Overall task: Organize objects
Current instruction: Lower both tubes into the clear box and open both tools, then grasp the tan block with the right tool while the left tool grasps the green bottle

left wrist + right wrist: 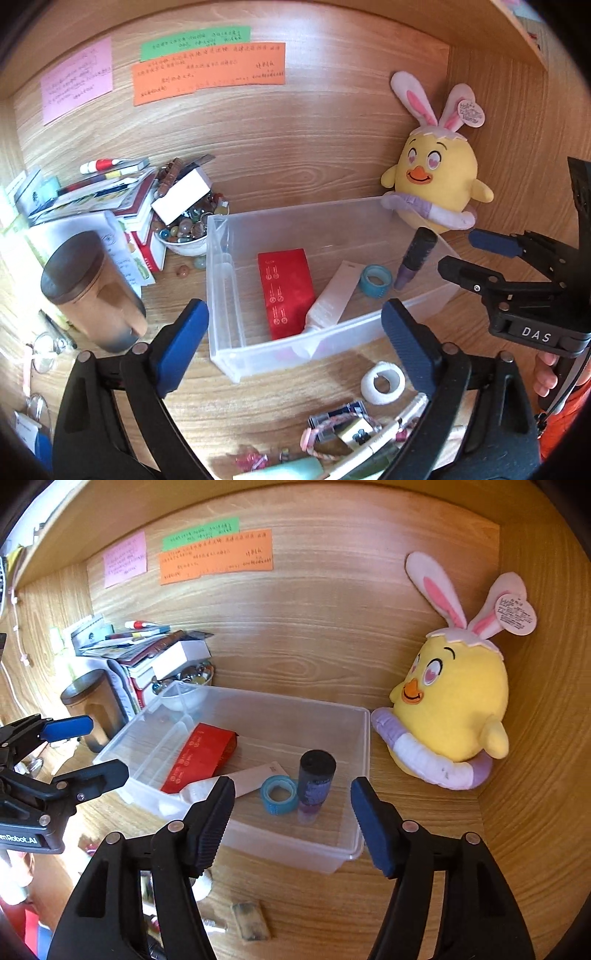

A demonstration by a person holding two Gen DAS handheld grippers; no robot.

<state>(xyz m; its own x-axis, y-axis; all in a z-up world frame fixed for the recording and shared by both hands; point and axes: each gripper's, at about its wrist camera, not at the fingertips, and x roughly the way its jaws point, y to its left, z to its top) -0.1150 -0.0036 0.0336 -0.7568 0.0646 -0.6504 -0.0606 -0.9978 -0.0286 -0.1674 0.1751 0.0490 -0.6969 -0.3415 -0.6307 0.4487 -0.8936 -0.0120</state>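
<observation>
Sunlit wooden desk alcove (332,609) with coloured paper notes (208,72).

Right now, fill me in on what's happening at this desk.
A person is tidying small items into a clear plastic bin on the wooden desk, using two handheld grippers. The bin already holds a red box, a white tube, a blue tape roll and a dark purple tube. The left gripper and right gripper are both open and empty. A white tape roll and other clutter remain outside.
</observation>
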